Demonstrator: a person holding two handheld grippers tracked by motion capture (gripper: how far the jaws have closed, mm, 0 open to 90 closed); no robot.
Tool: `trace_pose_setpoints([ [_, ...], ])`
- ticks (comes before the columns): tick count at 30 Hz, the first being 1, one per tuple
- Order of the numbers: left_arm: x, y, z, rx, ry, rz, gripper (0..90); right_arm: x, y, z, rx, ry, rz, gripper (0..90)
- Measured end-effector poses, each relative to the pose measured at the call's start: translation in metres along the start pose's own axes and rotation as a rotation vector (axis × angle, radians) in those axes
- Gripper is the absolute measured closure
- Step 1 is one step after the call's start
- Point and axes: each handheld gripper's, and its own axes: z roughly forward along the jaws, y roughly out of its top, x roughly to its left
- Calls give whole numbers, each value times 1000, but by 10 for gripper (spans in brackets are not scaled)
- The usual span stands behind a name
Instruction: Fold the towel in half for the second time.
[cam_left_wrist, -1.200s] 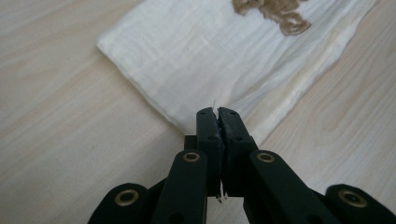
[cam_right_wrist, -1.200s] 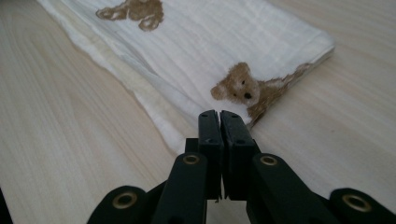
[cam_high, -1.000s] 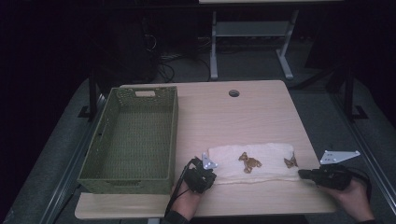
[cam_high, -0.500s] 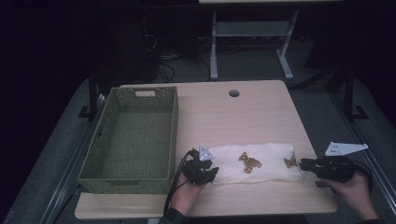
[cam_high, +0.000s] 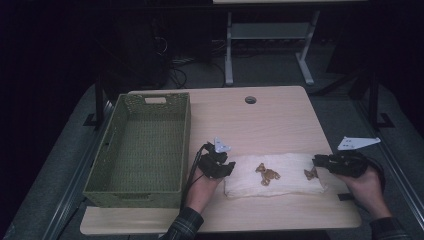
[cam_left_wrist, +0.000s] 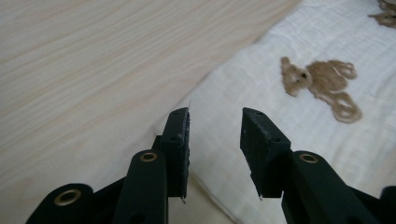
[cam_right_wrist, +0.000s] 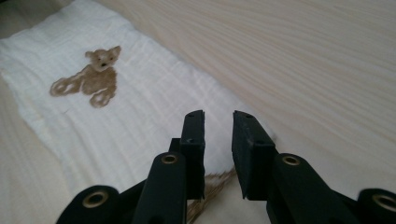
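Observation:
A folded white cloth (cam_high: 285, 182) printed with brown teddy bears (cam_high: 267, 173) lies flat near the table's front edge. My left gripper (cam_high: 226, 168) hovers at the cloth's left end. Its jaws have just been opening and stand apart over the cloth's edge (cam_left_wrist: 243, 74) with nothing between them; the left gripper (cam_left_wrist: 215, 114) points along the cloth toward a bear (cam_left_wrist: 322, 81). My right gripper (cam_high: 320, 161) is at the cloth's right end. Its jaws have also just been opening; the right gripper (cam_right_wrist: 219, 116) is open above the cloth (cam_right_wrist: 140, 116), gripping nothing.
A green woven basket (cam_high: 186, 145) stands empty on the table's left side, close to my left hand. The light wooden table (cam_high: 260, 125) has a cable hole (cam_high: 250, 100) at the back. A metal frame (cam_high: 265, 35) stands on the floor beyond.
Both grippers were shut at the cloth's ends and have opened. Both hands have lifted a little and moved away from the front edge. The cloth stays flat.

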Motion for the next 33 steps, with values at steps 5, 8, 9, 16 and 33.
trace_pose_setpoints([
  [5, 8, 5, 10, 2, 20, -7, 620, -13, 8, 13, 1, -13, 14, 741],
  [8, 14, 6, 14, 6, 30, -13, 620, -21, 11, 20, 8, -20, 32, 740],
  [9, 16, 6, 16, 11, 33, -16, 620, -22, 11, 21, 9, -20, 34, 741],
  [16, 23, 7, 24, 16, 48, -26, 615, -36, 8, 35, 39, -35, 62, 740],
  [33, 27, 0, 38, 75, 56, -21, 614, -37, -1, 47, 84, -19, 43, 847],
])
